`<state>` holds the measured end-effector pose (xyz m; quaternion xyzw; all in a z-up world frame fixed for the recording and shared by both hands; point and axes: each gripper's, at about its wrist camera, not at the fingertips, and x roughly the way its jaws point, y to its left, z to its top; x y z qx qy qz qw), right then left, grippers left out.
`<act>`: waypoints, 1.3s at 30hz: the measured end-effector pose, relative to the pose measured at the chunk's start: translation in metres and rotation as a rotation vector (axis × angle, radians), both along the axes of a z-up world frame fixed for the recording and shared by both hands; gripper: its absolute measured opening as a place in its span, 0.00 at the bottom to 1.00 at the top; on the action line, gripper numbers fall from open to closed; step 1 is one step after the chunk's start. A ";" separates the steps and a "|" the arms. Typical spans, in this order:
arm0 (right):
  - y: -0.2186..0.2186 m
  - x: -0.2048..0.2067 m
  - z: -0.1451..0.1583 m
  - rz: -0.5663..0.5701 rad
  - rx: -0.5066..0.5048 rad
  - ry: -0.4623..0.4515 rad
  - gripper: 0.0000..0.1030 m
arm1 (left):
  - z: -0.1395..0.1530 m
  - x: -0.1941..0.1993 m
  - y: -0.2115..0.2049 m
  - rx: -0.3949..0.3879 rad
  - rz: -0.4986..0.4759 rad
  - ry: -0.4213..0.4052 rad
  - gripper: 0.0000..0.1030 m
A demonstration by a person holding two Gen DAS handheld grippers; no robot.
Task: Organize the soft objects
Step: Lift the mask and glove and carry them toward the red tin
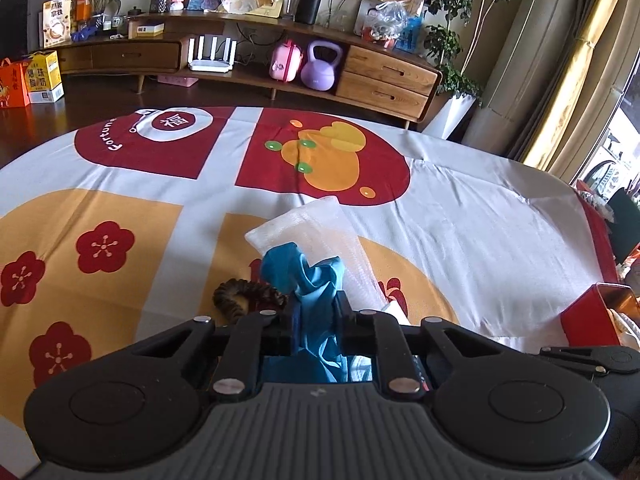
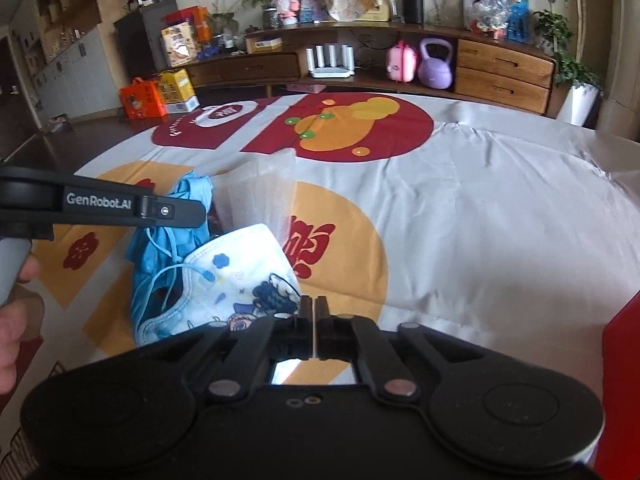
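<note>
My left gripper (image 1: 316,304) is shut on a blue glove (image 1: 308,272), bunched above the patterned tablecloth (image 1: 460,216). A clear plastic bag (image 1: 316,228) lies just beyond it, and a brown hair scrunchie (image 1: 240,294) lies to its left. In the right wrist view the blue glove (image 2: 168,236) hangs under the left gripper's arm (image 2: 100,204), beside a white printed face mask (image 2: 236,276) and the clear bag (image 2: 260,188). My right gripper (image 2: 314,306) is shut, its fingers pressed together at the mask's right edge; I cannot tell whether it pinches anything.
A red box (image 1: 596,312) stands at the table's right edge and shows in the right wrist view (image 2: 624,344). A wooden TV cabinet (image 1: 384,76) with a purple kettlebell (image 1: 320,66) stands beyond the table. Gift boxes (image 2: 144,100) sit on the floor.
</note>
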<state>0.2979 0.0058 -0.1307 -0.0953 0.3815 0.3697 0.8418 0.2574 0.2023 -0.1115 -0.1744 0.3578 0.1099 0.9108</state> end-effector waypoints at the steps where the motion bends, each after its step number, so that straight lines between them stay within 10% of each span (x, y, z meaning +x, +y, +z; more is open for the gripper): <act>1: -0.002 -0.001 0.001 0.000 0.007 -0.005 0.16 | 0.001 -0.002 0.001 0.001 0.000 -0.001 0.16; 11: 0.018 -0.007 0.004 0.123 0.069 0.032 0.81 | -0.003 -0.007 0.005 -0.040 -0.001 0.006 0.15; 17: 0.040 -0.010 -0.006 0.171 0.009 0.020 0.90 | -0.004 -0.006 0.004 -0.044 -0.012 0.003 0.15; 25: 0.049 -0.010 -0.015 0.185 -0.031 -0.023 0.83 | -0.006 -0.004 0.004 -0.053 -0.017 0.007 0.15; 39: 0.021 -0.011 -0.002 0.102 -0.005 -0.019 0.23 | -0.004 -0.012 0.002 -0.054 -0.015 -0.002 0.14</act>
